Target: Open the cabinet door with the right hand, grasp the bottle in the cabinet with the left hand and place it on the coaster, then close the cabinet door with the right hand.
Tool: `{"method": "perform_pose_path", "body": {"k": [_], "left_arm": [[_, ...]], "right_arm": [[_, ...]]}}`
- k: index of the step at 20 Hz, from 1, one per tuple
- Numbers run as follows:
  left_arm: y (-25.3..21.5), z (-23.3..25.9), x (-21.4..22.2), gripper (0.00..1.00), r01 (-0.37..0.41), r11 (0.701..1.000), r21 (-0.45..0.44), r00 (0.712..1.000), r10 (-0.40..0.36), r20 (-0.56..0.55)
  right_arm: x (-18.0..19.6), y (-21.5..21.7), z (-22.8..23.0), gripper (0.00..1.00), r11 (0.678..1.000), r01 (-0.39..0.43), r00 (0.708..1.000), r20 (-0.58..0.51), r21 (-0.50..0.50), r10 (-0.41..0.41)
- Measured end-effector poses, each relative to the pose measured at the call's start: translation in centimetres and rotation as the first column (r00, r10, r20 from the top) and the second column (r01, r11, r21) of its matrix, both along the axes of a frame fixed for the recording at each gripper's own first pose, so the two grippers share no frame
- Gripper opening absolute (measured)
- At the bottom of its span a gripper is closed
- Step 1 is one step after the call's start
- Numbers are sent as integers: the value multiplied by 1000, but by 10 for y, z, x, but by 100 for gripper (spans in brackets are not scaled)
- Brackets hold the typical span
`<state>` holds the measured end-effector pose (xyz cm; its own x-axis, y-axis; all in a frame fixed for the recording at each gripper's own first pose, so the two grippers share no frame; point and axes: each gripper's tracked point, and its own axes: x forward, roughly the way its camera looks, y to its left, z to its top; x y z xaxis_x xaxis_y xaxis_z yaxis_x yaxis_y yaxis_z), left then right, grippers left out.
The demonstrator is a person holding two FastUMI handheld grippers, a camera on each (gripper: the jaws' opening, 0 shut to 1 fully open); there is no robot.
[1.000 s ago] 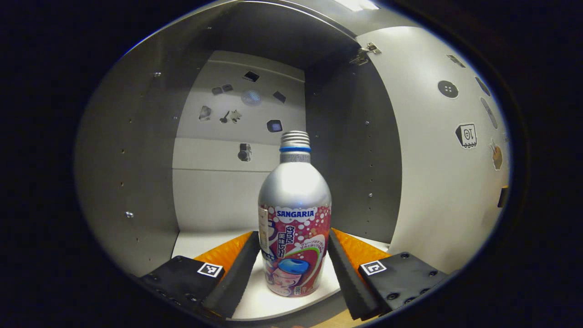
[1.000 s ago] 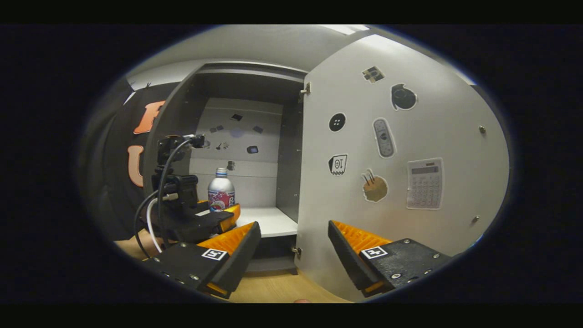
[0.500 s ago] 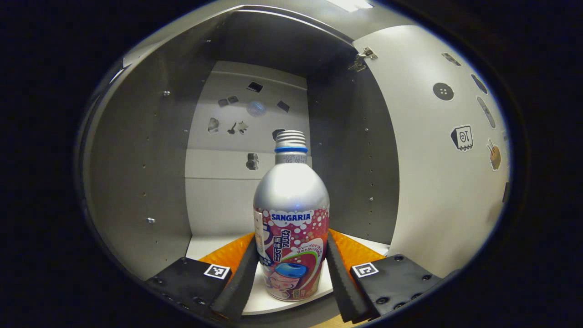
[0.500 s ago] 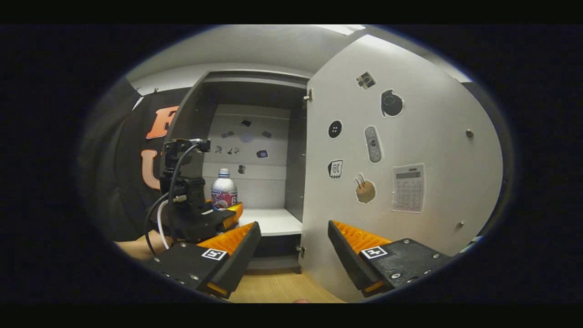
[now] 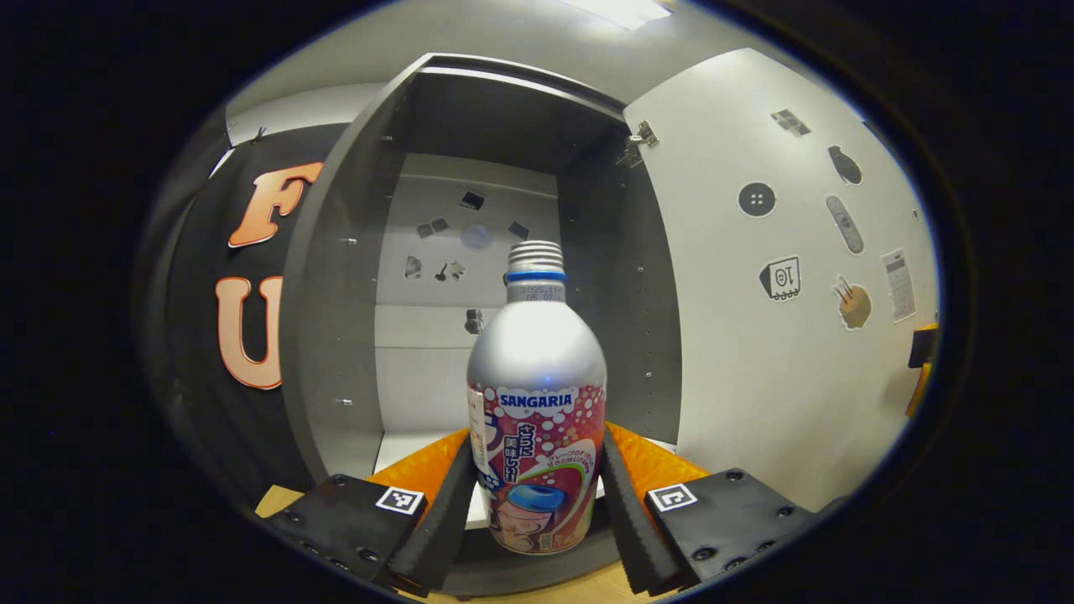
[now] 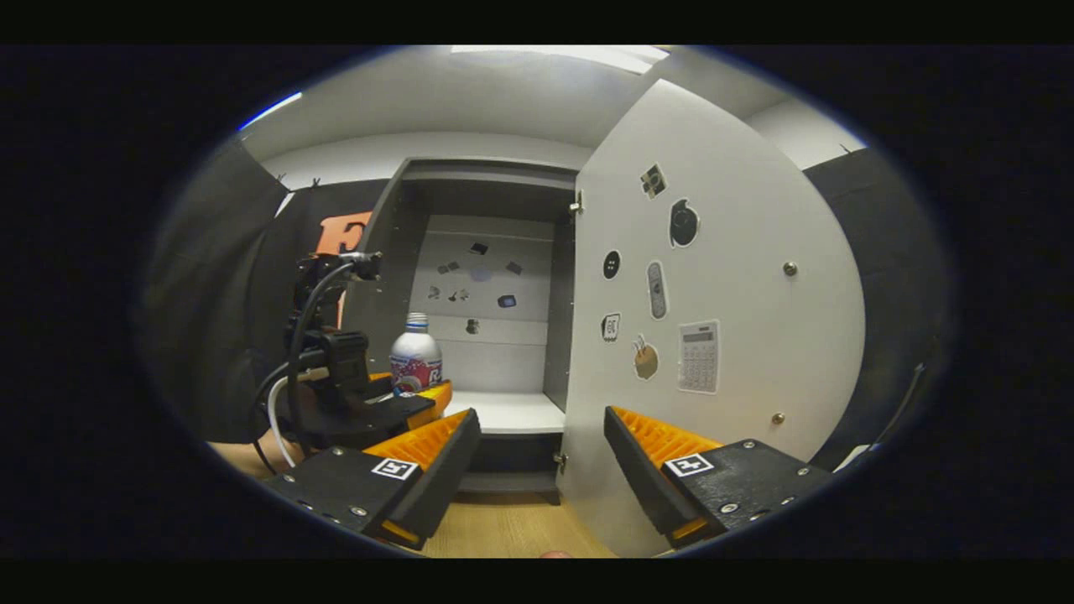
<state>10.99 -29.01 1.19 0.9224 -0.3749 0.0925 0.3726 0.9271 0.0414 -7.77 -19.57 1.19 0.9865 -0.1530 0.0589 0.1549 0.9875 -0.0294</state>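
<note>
Overhead light, glare on bottle (image 5: 537,403), fisheye-bent edges (sharp centre)

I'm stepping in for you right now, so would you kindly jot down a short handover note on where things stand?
Left gripper: shut on the bottle, which stands upright between its fingers at the front edge of the cabinet shelf.
Right gripper: open, holding nothing, in front of the cabinet door.
Done: the door is swung wide open and the bottle is grasped.
Left: carry the bottle to the coaster, set it down, let go, then close the door with the right gripper.
</note>
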Motion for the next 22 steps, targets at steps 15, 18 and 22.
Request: {"method": "perform_pose_path", "body": {"k": [15, 18, 22], "left_arm": [[63, -61, -145, 82, -188, 982, -3, 982, 188, -6], [72, -93, -164, 82, -195, 981, 13, 981, 195, -5], [80, -148, -186, 82, -193, 981, 12, 980, 194, -42]], "right_arm": [[-67, 13, -24, 92, 977, -212, 977, -7, 5, 212], [-69, 17, -37, 91, 976, -215, 976, -12, 20, 215], [-73, 25, -63, 88, 974, -219, 975, -34, 48, 221]]}}
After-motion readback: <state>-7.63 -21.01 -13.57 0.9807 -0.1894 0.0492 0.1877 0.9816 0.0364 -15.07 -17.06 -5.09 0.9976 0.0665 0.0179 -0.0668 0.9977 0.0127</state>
